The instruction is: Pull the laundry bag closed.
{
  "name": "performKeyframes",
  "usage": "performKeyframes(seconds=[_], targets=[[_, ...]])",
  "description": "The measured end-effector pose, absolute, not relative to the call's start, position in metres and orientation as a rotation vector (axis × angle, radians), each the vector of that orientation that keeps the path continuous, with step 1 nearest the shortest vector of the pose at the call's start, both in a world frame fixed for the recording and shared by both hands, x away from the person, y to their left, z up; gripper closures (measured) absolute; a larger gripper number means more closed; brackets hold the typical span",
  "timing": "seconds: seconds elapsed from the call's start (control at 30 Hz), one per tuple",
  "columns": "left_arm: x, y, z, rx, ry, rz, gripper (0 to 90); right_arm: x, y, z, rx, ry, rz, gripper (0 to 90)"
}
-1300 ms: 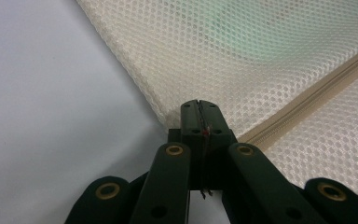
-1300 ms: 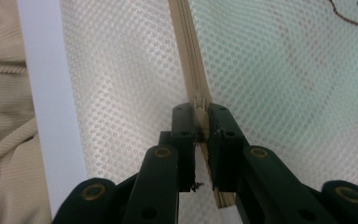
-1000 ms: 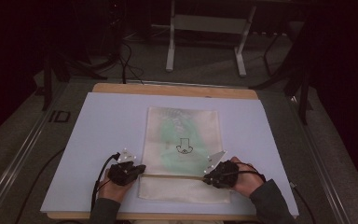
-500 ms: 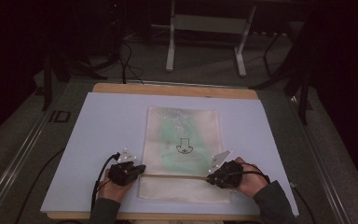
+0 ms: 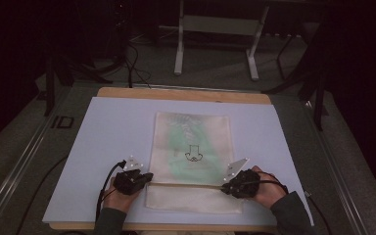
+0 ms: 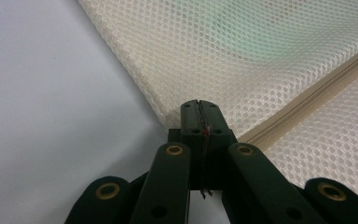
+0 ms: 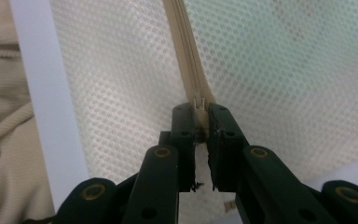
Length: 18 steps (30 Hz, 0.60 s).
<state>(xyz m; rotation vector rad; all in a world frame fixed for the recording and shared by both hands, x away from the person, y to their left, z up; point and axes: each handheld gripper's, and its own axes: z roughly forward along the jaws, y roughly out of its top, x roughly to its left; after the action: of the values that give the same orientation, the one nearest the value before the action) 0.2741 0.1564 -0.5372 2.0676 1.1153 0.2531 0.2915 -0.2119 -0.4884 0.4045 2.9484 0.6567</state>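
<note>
A person's forearms enter at six o'clock in the high view, each hand wrapped around a black gripper and resting low on the table. The left gripper (image 5: 144, 177) points toward three o'clock, its jaws pressed together on the left edge of a cream mesh bag (image 5: 193, 147) at the end of its zipper (image 6: 307, 105). The right gripper (image 5: 226, 185) points toward nine o'clock, jaws pinching the zipper pull (image 7: 199, 100) at the bag's right edge. The mesh bag lies flat at the table's centre, something pale green showing through it, with a small black outline drawing on its front; no words are readable. Under it is a pale lilac sheet (image 5: 112, 132) on a wooden tabletop (image 5: 186, 94). "ID" (image 5: 61, 122) is marked at nine o'clock beside the table. At twelve o'clock, a dim carpeted room holds a metal stand (image 5: 215, 36) and cables.
</note>
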Motion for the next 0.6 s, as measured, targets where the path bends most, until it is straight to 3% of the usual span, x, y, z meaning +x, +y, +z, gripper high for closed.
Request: performKeyframes(seconds=[0.6], targets=[[0.274, 0.156, -0.537, 2.067, 1.117, 0.255, 89.3, 0.292, -0.242, -0.492, 0.512, 2.938, 0.683, 82.4]])
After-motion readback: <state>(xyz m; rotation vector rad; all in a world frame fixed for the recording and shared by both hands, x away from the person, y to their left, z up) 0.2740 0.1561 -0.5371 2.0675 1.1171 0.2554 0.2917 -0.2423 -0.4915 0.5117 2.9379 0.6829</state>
